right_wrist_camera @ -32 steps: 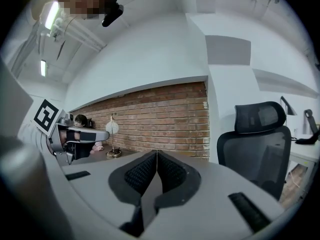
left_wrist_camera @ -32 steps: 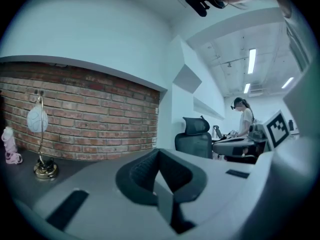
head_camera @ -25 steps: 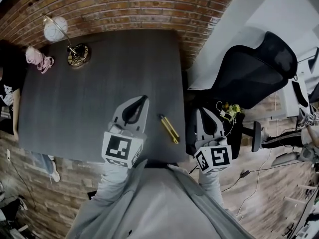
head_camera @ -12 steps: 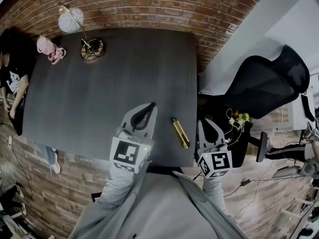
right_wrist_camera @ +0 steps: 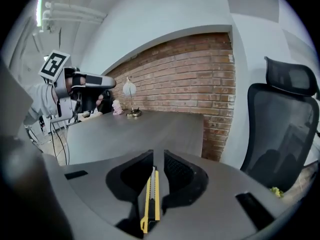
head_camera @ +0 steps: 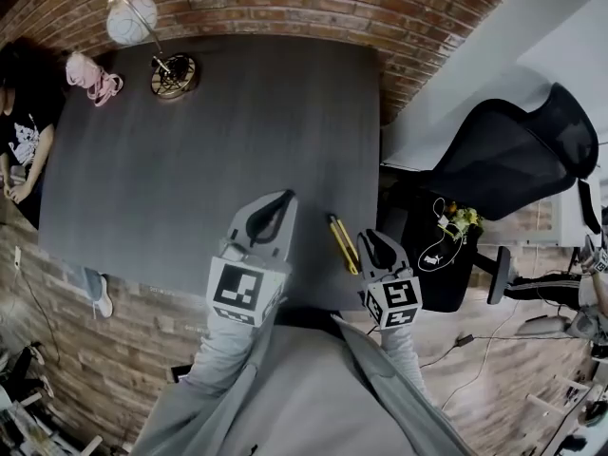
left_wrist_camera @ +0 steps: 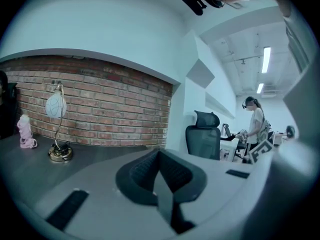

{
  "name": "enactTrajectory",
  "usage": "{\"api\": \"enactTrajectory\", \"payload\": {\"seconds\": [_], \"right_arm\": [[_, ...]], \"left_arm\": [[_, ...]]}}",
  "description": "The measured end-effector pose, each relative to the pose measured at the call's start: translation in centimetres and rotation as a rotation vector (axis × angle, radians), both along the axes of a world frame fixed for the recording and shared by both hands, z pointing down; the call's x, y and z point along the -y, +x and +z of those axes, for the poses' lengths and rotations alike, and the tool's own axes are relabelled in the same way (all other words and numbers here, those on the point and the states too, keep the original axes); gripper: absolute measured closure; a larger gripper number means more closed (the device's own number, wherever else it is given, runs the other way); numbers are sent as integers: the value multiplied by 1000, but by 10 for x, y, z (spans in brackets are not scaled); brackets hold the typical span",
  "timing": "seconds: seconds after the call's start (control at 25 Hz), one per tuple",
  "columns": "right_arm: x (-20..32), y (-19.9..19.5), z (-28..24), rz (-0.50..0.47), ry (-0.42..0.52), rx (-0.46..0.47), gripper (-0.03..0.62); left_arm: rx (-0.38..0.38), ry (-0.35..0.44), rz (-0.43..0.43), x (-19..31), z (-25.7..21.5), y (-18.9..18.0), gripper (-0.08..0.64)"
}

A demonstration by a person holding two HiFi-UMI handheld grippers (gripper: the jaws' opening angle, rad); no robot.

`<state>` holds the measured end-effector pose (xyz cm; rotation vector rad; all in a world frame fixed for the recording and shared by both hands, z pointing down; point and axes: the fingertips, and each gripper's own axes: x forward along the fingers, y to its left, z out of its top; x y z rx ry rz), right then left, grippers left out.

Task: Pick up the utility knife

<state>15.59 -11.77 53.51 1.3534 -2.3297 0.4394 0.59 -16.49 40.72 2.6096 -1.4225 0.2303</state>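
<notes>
In the head view, a dark table [head_camera: 209, 141] stands against a brick wall [head_camera: 285, 8]. The utility knife [head_camera: 342, 244], yellow and black, lies flat near the table's front right corner. The left gripper [head_camera: 282, 200] is over the table, to the left of the knife and apart from it. The right gripper [head_camera: 367, 238] is just beside the knife, on its right side, at the table's edge. A lamp [head_camera: 173, 72] and a small pink thing [head_camera: 90, 72] stand at the far left corner. A black office chair [head_camera: 513, 150] is on the floor to the right.

In the left gripper view, the jaws are closed together and nothing is between them. Behind them are the table, the lamp, the pink thing and the brick wall. A person [left_wrist_camera: 255, 121] stands far away at the right.

In the right gripper view, the jaws have just been opening and now stand only a narrow slit apart. The knife shows lengthwise in this slit, lying on the table under the jaws. The pads do not seem to press on it.
</notes>
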Motion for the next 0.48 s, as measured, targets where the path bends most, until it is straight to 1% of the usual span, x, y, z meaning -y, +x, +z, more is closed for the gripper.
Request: {"api": "enactTrajectory", "payload": {"seconds": [0.08, 0.16, 0.24, 0.48], "right_arm": [[-4, -3, 18, -18, -44, -12, 490], [-7, -6, 35, -38, -77, -36, 471], [-8, -10, 51, -62, -109, -64, 439], [-19, -10, 86, -113, -197, -141, 413]], "left_arm": [[-3, -6, -7, -1, 3, -1, 540], [-4, -8, -11, -1, 5, -2, 540], [-1, -15, -11, 1, 8, -3, 540], [-5, -37, -6, 2, 17, 3, 541]]}}
